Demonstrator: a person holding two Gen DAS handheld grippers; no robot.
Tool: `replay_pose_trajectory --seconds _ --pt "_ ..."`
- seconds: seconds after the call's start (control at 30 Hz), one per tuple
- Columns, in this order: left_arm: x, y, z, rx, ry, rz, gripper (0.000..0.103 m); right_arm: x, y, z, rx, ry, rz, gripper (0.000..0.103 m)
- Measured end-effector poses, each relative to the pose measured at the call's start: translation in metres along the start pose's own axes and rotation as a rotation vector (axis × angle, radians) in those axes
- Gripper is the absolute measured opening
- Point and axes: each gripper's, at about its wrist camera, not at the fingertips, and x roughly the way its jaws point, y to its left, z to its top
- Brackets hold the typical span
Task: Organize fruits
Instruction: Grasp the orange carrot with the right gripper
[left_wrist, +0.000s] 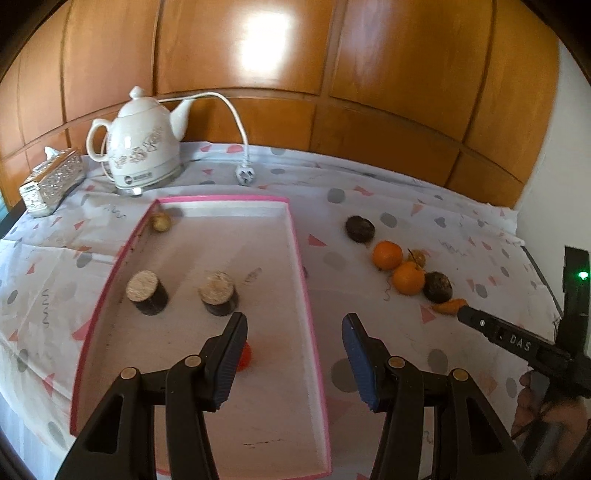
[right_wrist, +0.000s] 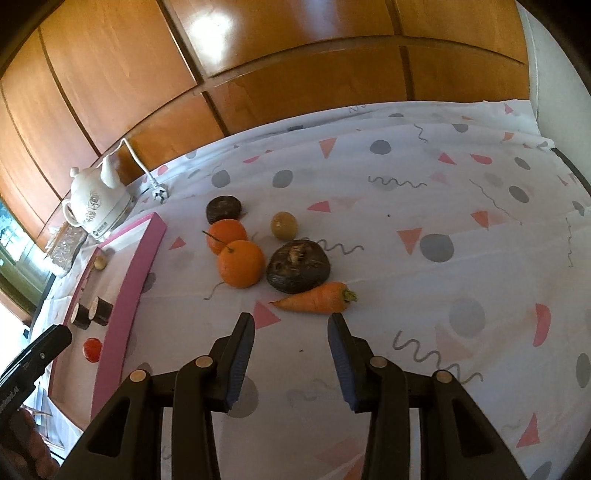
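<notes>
A pink-rimmed white tray (left_wrist: 299, 258) holds two dark cut cylinders (left_wrist: 147, 291), a small yellowish fruit (left_wrist: 161, 222) and a red fruit (left_wrist: 244, 355) half hidden behind my left finger. My left gripper (left_wrist: 295, 325) is open and empty above the tray's right side. To the right of the tray lie two oranges (right_wrist: 241, 263), two dark round roots (right_wrist: 298, 266), a small olive-coloured fruit (right_wrist: 283, 225) and a carrot (right_wrist: 317, 298). My right gripper (right_wrist: 291, 321) is open and empty just in front of the carrot; it also shows in the left wrist view (left_wrist: 461, 312).
A white teapot-style kettle (left_wrist: 142, 144) with cord and plug (left_wrist: 244, 173) stands behind the tray. A silver tissue box (left_wrist: 51, 181) sits at the far left. The patterned tablecloth (right_wrist: 443, 258) ends at a wooden panel wall (left_wrist: 295, 74).
</notes>
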Motion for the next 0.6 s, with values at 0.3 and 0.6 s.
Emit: replay_pose_trajectory --seconds 0.3,0.6 --pt "0.013 -0.019 -0.005 0.032 0.044 -0.039 0.054 0.007 -0.010 0.003 -0.031 0.017 -0.029 0.049" --pt "0.018 -0.032 -0.004 0.055 0.065 -0.077 0.054 0.038 -0.004 0.024 -0.346 0.090 0.020 0.058"
